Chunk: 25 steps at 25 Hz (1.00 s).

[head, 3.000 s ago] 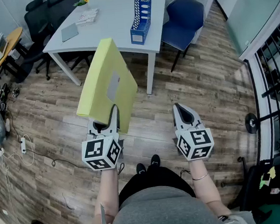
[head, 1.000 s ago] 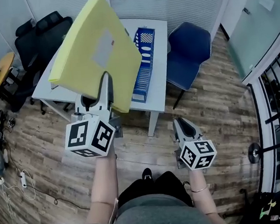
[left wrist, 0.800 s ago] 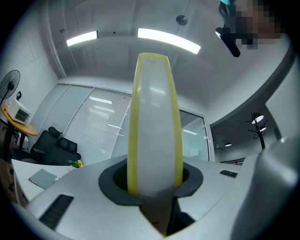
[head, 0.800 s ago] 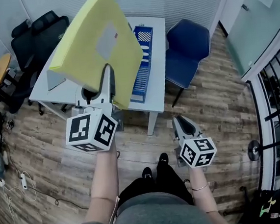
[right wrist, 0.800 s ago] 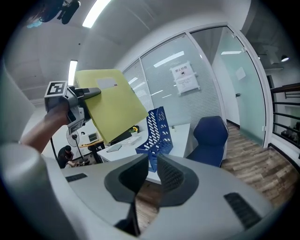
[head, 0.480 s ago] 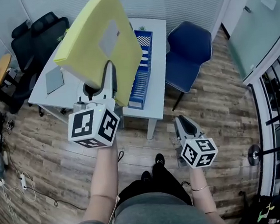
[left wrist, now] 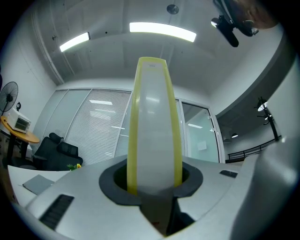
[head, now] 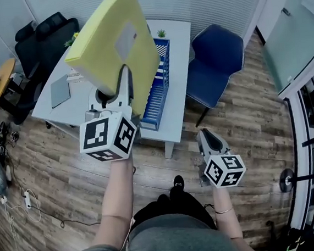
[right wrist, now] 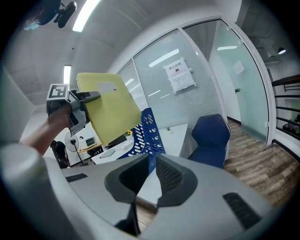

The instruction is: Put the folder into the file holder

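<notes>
1 folder (head: 110, 44) was clamped high in the left claw (head: 123, 73) to clear the holder (head: 159, 89); the right claw (head: 205, 135) was shut, empty.

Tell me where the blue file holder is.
In the head view, the blue perforated file holder stands on the white table, partly behind the yellow folder, left of the blue chair.

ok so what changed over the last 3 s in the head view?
The person walked up to the table, which is now close below. The left gripper carried the yellow folder up and forward, and now holds it above the table by the blue file holder. Unchanged: left gripper clamped on the folder, right gripper low, shut and empty, file holder standing on the table.
</notes>
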### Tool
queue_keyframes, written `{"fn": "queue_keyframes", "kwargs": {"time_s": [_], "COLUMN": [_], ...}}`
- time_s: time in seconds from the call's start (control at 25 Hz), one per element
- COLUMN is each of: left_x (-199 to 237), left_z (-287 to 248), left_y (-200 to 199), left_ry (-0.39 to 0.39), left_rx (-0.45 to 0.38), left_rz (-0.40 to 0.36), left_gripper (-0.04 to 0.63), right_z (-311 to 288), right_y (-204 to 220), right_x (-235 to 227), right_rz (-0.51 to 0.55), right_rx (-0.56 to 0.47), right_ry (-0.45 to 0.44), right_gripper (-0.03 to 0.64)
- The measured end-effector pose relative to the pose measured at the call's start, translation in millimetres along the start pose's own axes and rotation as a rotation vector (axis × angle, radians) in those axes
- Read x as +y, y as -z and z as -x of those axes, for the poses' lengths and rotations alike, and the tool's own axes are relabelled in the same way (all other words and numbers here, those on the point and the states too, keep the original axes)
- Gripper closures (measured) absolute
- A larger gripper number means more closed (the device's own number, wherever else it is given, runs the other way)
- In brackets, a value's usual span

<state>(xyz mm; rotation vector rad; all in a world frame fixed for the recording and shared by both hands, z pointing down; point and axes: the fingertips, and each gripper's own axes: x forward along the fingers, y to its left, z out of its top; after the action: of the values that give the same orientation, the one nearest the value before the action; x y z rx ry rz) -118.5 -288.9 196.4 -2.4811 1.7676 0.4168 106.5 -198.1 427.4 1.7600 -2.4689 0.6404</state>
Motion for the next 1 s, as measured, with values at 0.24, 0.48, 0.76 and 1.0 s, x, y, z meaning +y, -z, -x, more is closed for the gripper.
{"fn": "queue_keyframes", "kwargs": {"time_s": [0.24, 0.48, 0.76, 1.0], "left_x": [-1, -4, -6, -7], "left_z": [-19, -29, -35, -34], "left_y": [17, 40, 64, 80], "left_ry": [-0.029, -0.047, -0.058, -0.069], "left_rx": [0.02, 0.04, 0.048, 0.047], "left_rz": [-0.016, -0.014, -0.024, -0.044], "left_gripper": [0.451, 0.452, 0.451, 0.453], "right_z": [-11, -17, -19, -20], "right_y": [-1, 5, 5, 7], "right_x": [-17, -34, -53, -59], "right_rz": [-0.011, -0.025, -0.028, -0.033], "right_rx": [0.018, 0.046, 0.065, 0.073], "right_ry": [-0.012, -0.014, -0.008, -0.006], "right_gripper": [0.574, 0.574, 0.574, 0.574]}}
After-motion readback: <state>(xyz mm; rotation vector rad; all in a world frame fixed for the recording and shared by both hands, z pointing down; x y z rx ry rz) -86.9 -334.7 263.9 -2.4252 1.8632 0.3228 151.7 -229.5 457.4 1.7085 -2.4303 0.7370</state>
